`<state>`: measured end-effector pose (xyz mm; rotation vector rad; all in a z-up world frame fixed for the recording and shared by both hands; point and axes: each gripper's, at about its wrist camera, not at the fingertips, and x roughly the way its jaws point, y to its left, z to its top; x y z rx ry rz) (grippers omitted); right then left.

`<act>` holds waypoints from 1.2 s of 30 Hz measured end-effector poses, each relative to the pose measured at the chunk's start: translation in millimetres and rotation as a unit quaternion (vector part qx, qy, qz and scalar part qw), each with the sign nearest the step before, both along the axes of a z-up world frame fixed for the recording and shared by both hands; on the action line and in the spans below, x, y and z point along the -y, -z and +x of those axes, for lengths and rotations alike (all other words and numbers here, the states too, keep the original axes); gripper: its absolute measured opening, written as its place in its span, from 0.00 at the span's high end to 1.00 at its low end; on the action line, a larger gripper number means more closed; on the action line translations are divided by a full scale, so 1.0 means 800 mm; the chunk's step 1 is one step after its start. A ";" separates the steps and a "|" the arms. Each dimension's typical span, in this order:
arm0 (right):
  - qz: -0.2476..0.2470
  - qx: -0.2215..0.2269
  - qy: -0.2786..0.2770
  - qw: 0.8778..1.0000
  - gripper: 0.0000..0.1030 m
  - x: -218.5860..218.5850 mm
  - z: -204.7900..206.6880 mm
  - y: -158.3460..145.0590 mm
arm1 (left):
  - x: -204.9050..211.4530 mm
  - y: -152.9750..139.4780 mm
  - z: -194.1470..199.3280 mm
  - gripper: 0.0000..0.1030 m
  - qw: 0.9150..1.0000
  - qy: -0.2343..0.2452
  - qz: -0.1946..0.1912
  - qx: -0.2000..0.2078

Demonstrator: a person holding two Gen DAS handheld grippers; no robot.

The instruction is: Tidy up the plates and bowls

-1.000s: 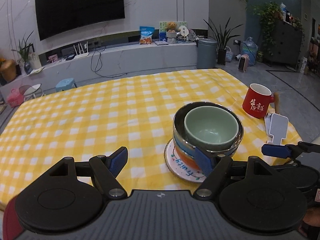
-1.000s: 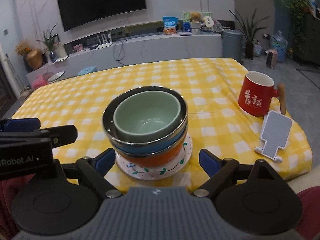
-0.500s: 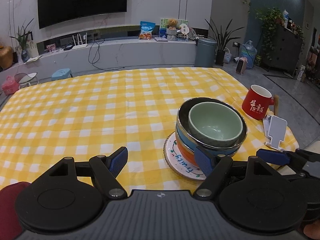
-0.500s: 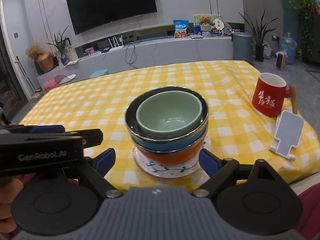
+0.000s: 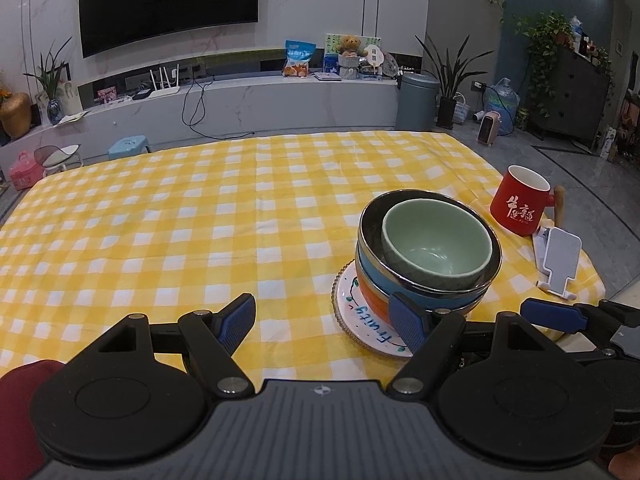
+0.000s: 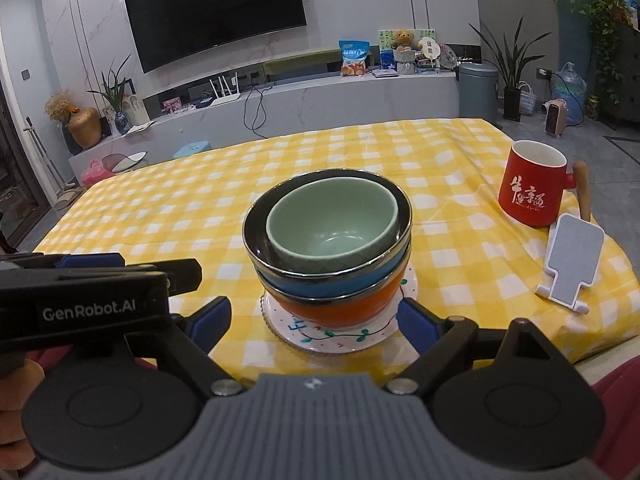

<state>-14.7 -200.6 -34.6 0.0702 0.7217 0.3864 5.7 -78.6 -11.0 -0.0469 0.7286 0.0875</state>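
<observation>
A stack stands near the table's front edge: a green bowl (image 6: pixel 332 228) nested in a steel-rimmed blue bowl (image 6: pixel 340 280), on an orange bowl (image 6: pixel 340 308), on a white patterned plate (image 6: pixel 340 336). It also shows in the left wrist view, with the green bowl (image 5: pixel 436 248) on top and the plate (image 5: pixel 360 312) beneath. My left gripper (image 5: pixel 326 320) is open and empty, left of the stack. My right gripper (image 6: pixel 312 320) is open and empty, just in front of the stack, touching nothing.
A red mug (image 6: pixel 532 188) and a white phone stand (image 6: pixel 572 260) sit at the right on the yellow checked tablecloth (image 6: pixel 200 208). In the right wrist view the left gripper's body (image 6: pixel 92 300) shows at the left. Beyond are a TV bench and plants.
Both grippers have drawn back and risen a little from the stack. Both stay open. The stack has not moved.
</observation>
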 end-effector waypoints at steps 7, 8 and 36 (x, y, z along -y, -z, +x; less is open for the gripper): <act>-0.003 0.002 0.003 1.000 0.14 -0.002 -0.001 0.002 | 0.001 0.000 -0.001 0.14 1.000 -0.001 0.002 0.002; -0.003 0.002 0.003 1.000 0.14 -0.002 -0.001 0.002 | 0.001 0.000 -0.001 0.14 1.000 -0.001 0.002 0.002; -0.008 -0.008 0.007 1.000 0.14 -0.001 0.000 0.009 | 0.002 0.007 0.001 0.14 1.000 -0.008 0.005 -0.009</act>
